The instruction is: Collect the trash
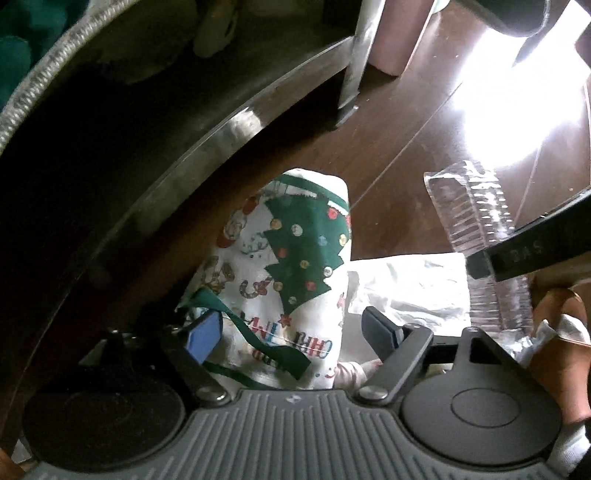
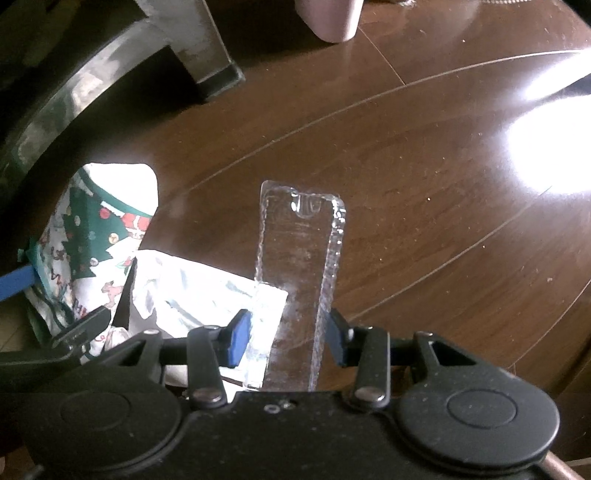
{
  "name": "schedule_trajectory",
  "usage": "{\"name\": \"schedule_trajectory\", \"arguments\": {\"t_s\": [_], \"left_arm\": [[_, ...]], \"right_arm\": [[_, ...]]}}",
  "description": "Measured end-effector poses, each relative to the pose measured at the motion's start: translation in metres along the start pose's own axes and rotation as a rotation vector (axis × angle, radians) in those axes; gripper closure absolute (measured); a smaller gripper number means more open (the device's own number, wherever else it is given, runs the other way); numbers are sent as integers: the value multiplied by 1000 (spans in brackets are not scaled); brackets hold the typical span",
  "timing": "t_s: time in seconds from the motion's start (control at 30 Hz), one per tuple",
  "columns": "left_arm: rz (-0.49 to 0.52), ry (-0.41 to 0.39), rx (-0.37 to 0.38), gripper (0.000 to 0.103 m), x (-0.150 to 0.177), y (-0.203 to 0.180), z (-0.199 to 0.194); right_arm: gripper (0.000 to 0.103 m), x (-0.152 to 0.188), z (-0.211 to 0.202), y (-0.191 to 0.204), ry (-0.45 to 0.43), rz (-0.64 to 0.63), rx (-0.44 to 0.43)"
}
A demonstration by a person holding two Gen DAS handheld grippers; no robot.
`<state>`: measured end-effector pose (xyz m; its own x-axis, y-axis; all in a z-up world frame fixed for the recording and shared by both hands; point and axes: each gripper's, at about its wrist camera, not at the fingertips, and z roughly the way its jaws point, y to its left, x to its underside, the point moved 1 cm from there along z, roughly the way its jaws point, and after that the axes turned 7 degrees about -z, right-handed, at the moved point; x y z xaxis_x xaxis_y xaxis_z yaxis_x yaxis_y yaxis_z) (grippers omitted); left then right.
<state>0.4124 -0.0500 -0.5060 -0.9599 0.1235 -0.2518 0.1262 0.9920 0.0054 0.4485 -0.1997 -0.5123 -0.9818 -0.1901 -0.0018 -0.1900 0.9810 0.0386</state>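
A white paper bag (image 1: pixel 295 251) printed with a green Christmas tree stands on the wooden floor, its green handles loose. My left gripper (image 1: pixel 291 336) hovers over it, open, with the bag's mouth between its blue pads. A long clear plastic blister pack (image 2: pixel 295 258) sticks out forward from my right gripper (image 2: pixel 288 339), which is shut on it. A crumpled silvery white wrapper (image 2: pixel 207 291) lies under the pack beside the bag (image 2: pixel 96 236). In the left wrist view, the right gripper's finger (image 1: pixel 517 251) and the pack (image 1: pixel 476 206) appear at the right.
A curved metal frame (image 1: pixel 207 144) with a leg (image 1: pixel 354 74) arches over the bag at the left. A pink post (image 2: pixel 332 18) stands farther off. Strong glare (image 2: pixel 546 147) lies on the brown floor at the right. A hand (image 1: pixel 561 350) shows at the right edge.
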Motion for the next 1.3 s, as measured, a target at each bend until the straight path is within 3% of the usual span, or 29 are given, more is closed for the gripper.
{"name": "schedule_trajectory", "arguments": {"t_s": [0.13,0.43,0.5,0.7,0.77,0.93,1.0,1.3], "left_arm": [[-70,50,-4,20,-9,8,15],[-113,122,2,22,-20,18,39],[-145,133,6,42,-21,24,41],[-248,99,49,61,-14,50,31],[-270,103,40,71,-10,55,27],[-333,120,72,75,3,64,9],[-336,120,76,84,9,65,-4],[-358,104,117,87,44,75,-80]], "right_arm": [[61,0,3,-8,5,24,-2],[61,0,11,-8,19,34,12],[61,-1,11,-6,19,34,13],[61,-2,12,-1,25,15,15],[61,-2,10,1,20,-9,23],[62,-1,-11,7,-16,-29,19],[62,-1,-24,10,-32,-40,23],[62,17,-107,32,-136,-118,-32]]}}
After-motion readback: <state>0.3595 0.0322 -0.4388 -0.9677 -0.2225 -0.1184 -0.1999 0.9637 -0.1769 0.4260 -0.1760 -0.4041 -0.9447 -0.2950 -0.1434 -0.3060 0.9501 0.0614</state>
